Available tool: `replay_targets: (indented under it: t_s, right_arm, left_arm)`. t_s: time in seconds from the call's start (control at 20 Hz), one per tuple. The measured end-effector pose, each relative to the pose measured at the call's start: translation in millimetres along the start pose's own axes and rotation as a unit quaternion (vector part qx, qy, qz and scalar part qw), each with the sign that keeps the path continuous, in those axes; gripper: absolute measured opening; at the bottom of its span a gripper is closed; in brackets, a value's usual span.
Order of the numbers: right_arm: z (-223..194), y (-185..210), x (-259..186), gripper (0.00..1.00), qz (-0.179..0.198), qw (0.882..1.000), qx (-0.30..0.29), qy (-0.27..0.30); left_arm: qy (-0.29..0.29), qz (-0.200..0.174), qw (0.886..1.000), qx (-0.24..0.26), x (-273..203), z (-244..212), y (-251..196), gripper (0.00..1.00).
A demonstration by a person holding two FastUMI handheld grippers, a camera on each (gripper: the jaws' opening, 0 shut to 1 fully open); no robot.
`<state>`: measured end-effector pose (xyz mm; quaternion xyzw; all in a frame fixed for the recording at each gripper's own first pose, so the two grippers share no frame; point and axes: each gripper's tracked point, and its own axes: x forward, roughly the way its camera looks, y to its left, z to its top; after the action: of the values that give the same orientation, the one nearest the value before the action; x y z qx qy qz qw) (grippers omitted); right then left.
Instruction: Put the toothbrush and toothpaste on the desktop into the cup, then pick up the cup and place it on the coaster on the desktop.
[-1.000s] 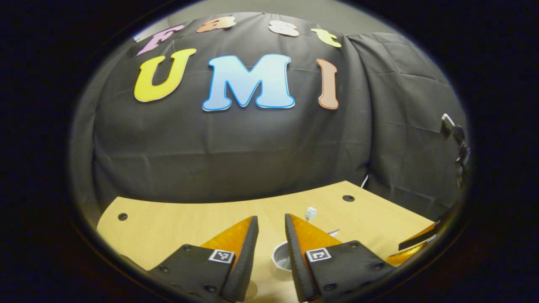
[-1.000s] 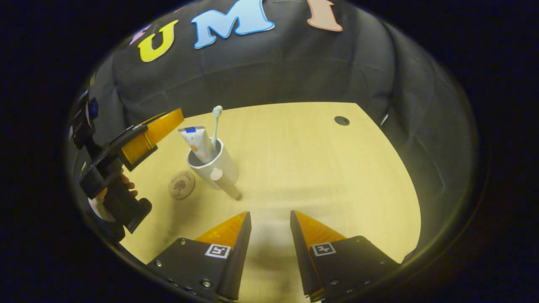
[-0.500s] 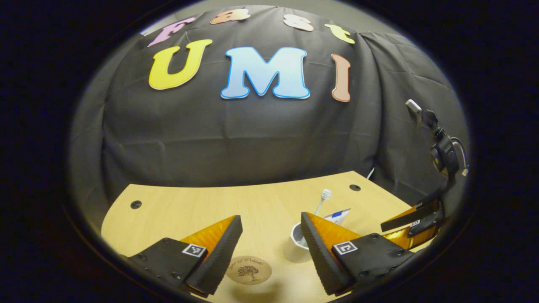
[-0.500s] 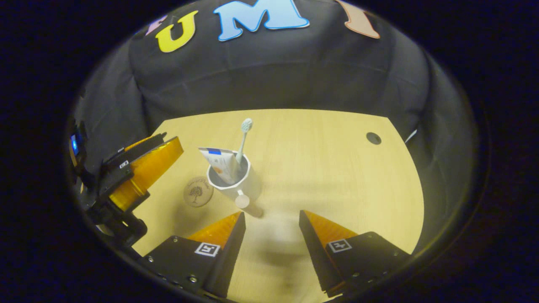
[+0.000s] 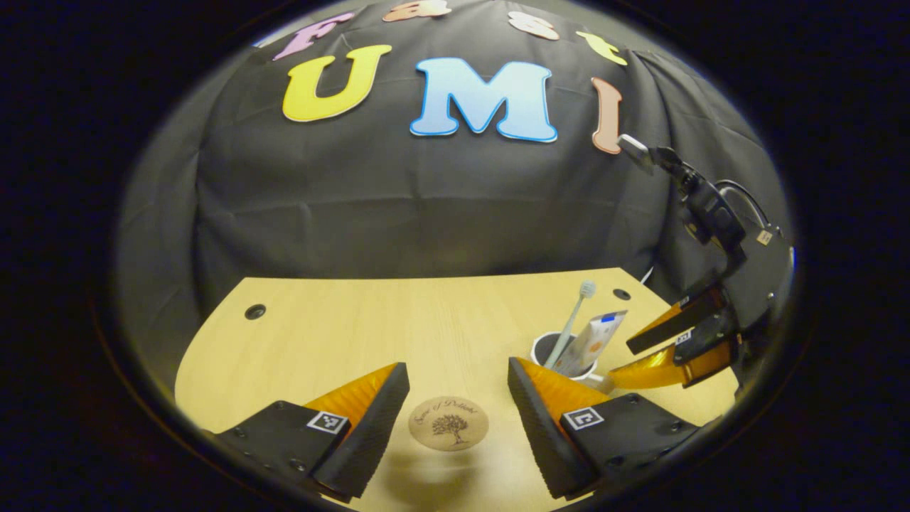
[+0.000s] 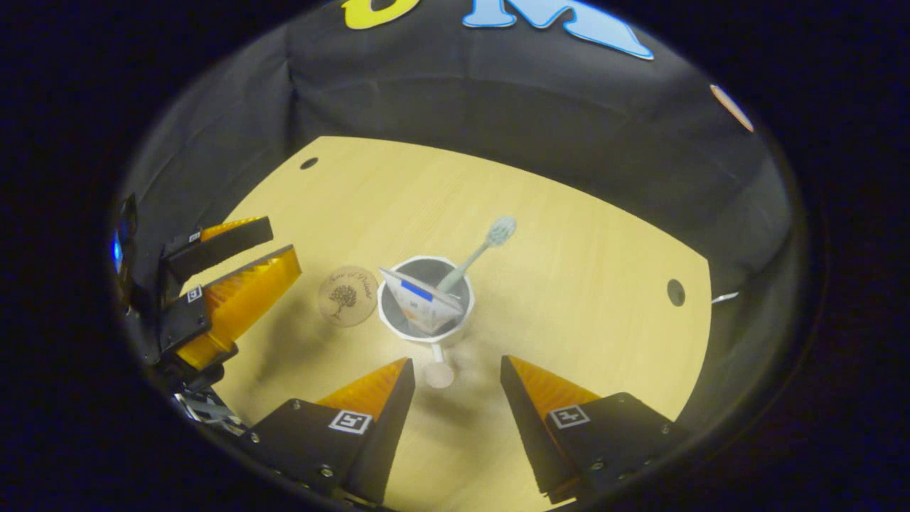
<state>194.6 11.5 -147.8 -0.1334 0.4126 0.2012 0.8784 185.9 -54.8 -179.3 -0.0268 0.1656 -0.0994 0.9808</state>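
Toothbrush (image 6: 483, 247) and toothpaste (image 6: 421, 301) already stand in white cup (image 6: 426, 313), mid-desk (image 6: 569, 235) beside wooden coaster (image 6: 348, 295). Right gripper (image 6: 455, 387) open, empty, lined up on cup's handle, likely for lifting. Left gripper (image 5: 455, 398) open, empty, above coaster

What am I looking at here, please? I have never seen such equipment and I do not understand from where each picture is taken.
A person holds two handheld two-finger grippers, each carrying a camera that looks forward along its own fingers. In the left gripper view, the left gripper is open above a round coaster on the wooden desktop. In the right gripper view, the right gripper is open, looking down at a white cup holding a toothbrush and a toothpaste tube. The cup stands beside the coaster, not on it. Neither gripper holds anything. Each view also catches the other gripper at its edge.
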Motion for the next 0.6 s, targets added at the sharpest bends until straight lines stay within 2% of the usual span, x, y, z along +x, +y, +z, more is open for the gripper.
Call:
replay_targets:
  t_s: [0.05,0.1,0.15,0.25,0.5,0.55,0.6]
  right_arm:
    - [-0.2,-1.4,3.3,0.75,0.000,1.000,-0.016,0.009]
    - [0.0,0.2,6.0,0.70,0.004,0.999,-0.027,0.020]
    - [-1.8,3.5,9.7,0.74,0.009,0.999,-0.036,0.029]
    - [-4.7,7.4,16.3,0.71,0.016,0.998,-0.052,0.043]
    - [-8.2,13.0,35.3,0.71,0.028,0.995,-0.073,0.062]
    - [-9.2,15.1,39.0,0.63,0.032,0.995,-0.073,0.066]
    - [-9.9,14.4,43.7,0.61,0.032,0.994,-0.074,0.070]
  left_arm:
    - [0.004,0.005,1.000,0.000,-2.3,-3.8,4.8,0.94]
    - [0.008,0.010,1.000,-0.001,-5.2,-7.9,9.5,0.94]
    - [0.012,0.016,1.000,-0.003,-7.3,-11.8,14.7,0.94]
    - [0.018,0.029,0.999,-0.009,-13.5,-19.0,24.4,0.94]
    - [0.030,0.063,0.997,-0.031,-31.4,-36.1,46.7,0.94]
    - [0.032,0.069,0.997,-0.034,-34.2,-36.7,49.2,0.94]
    - [0.033,0.076,0.996,-0.037,-37.7,-37.3,52.6,0.94]
